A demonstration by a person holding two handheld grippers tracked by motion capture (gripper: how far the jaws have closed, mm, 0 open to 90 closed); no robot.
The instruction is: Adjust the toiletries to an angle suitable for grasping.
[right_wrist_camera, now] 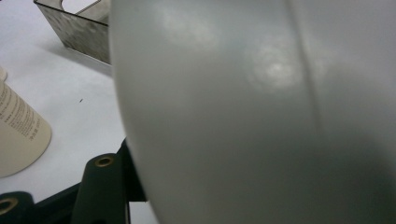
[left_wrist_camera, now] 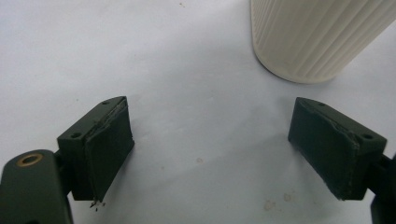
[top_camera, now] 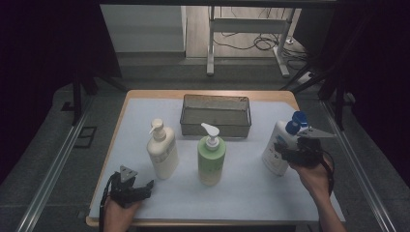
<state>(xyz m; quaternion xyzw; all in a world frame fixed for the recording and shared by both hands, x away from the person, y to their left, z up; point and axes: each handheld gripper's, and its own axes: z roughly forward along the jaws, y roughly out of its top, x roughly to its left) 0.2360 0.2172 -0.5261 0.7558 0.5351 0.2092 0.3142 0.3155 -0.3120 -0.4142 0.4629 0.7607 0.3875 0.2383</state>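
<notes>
The right gripper [top_camera: 285,153] clenched the white bottle [top_camera: 275,153], apparently the pickup step, next needing a lift toward the basket [top_camera: 215,116]; the left gripper [left_wrist_camera: 210,149] sat released.

Left gripper [top_camera: 143,187] low at the near edge, jaws wide apart, right gripper [top_camera: 282,152] raised, jaws part-closed.
</notes>
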